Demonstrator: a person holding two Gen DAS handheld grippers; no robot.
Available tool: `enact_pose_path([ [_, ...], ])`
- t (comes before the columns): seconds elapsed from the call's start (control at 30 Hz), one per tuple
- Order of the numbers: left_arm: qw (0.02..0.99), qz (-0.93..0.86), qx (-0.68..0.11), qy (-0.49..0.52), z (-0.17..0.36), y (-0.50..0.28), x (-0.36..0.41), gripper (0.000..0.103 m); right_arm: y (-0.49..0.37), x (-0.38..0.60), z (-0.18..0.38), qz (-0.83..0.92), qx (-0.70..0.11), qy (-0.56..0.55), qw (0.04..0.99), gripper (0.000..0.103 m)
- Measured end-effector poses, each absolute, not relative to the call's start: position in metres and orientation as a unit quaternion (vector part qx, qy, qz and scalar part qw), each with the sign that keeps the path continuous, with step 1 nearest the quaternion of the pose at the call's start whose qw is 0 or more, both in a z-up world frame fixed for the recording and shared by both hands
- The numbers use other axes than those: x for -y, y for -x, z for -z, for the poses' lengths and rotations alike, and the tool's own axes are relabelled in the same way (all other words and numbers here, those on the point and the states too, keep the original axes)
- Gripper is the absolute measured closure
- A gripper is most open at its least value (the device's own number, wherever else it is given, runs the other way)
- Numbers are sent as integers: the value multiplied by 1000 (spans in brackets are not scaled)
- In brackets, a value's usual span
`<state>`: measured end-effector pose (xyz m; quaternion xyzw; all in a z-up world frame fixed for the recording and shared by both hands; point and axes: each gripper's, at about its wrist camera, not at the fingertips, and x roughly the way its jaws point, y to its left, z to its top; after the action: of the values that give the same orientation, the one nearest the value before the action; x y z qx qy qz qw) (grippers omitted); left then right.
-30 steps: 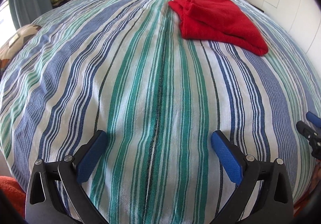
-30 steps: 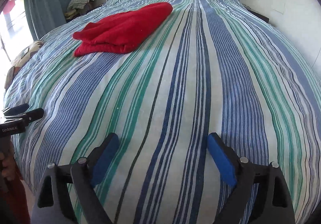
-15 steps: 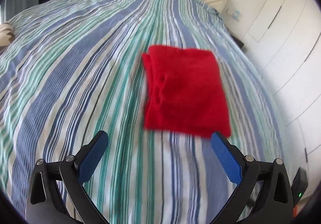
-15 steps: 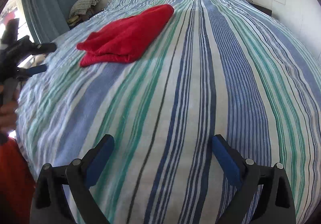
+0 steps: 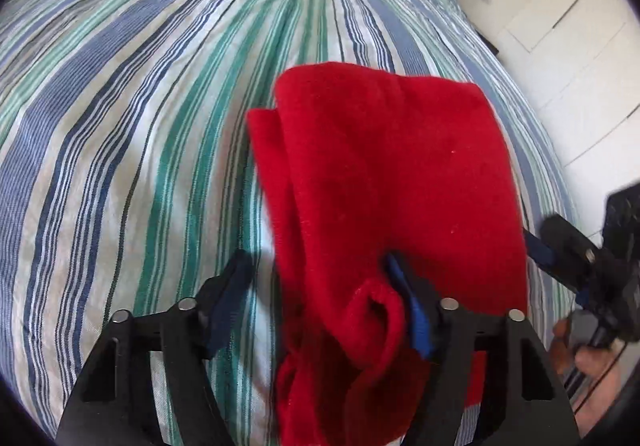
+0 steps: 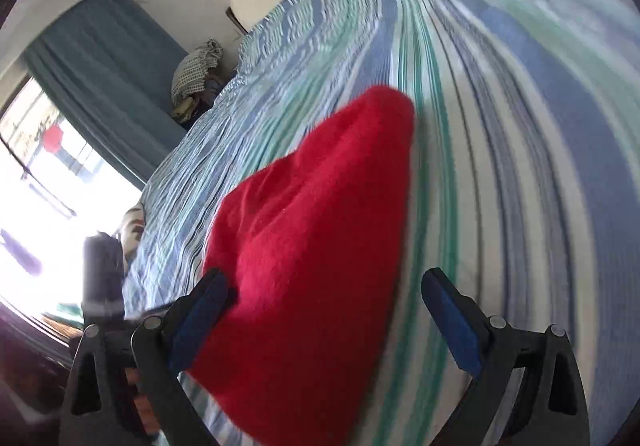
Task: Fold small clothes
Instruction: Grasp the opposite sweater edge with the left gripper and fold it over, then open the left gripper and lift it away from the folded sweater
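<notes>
We had both claws, left gripper point(image 5: 320, 302) and right gripper point(image 6: 324, 306), open around the red garment point(image 5: 384, 174); we judged closing on its 6 o'clock edge best.

We recorded a plain red cloth point(image 5: 384, 182); a bedspread point(image 5: 160, 94) striped blue, green and white; a teal curtain point(image 6: 104, 78); black grippers with blue pads point(image 6: 452, 322).

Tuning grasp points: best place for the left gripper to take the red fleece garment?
Grip the near hem of the red fleece garment, coming low from the near edge of the striped bedsheet. There the layers bunch into a raised, rolled lip between the open fingers of the left gripper; farther back it lies flat.
</notes>
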<state>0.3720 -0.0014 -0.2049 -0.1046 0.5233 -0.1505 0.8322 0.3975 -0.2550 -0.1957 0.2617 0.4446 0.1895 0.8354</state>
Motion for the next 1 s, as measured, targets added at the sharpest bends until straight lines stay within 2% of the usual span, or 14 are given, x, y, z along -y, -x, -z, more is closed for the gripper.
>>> enact_pose_path([
  [0.03,830,164,-523,105,205,-371,5,68,-408,251,211,-184,-463,-284,819,16],
  [0.07,828,166,-525,104,204,-371,8,72,-412,245,219,-182,-470,-285,815,39],
  [0.13,834,160,-518,99,199,-367,9,80,-411,225,215,-174,-473,-221,835,62],
  [0.17,837,160,-514,97,194,-364,10,81,-407,215,206,-162,-471,-182,848,68],
  [0.27,852,163,-490,87,170,-356,8,83,-391,197,167,-155,-437,-108,879,72],
  [0.5,873,177,-444,99,107,-348,2,79,-387,198,90,-179,-370,-97,906,72],
  [0.57,866,156,-467,85,113,-352,5,60,-390,204,95,-171,-389,-117,898,61],
  [0.6,863,138,-480,71,124,-353,6,40,-391,205,104,-160,-411,-122,889,56],
  [0.63,864,116,-488,53,133,-349,6,29,-389,209,117,-141,-439,-120,879,36],
  [0.67,866,93,-491,31,142,-341,3,29,-382,213,129,-114,-462,-110,873,23],
  [0.77,868,68,-492,-13,154,-295,-10,26,-334,232,145,-65,-489,-80,866,21],
  [0.83,876,43,-477,-52,153,-256,-11,10,-289,242,147,-58,-486,-69,870,12],
  [0.87,881,28,-465,-75,150,-237,-8,6,-268,246,148,-54,-484,-65,871,9],
  [1.0,887,6,-446,-121,133,-181,12,3,-195,258,148,-53,-494,-53,866,9],
])
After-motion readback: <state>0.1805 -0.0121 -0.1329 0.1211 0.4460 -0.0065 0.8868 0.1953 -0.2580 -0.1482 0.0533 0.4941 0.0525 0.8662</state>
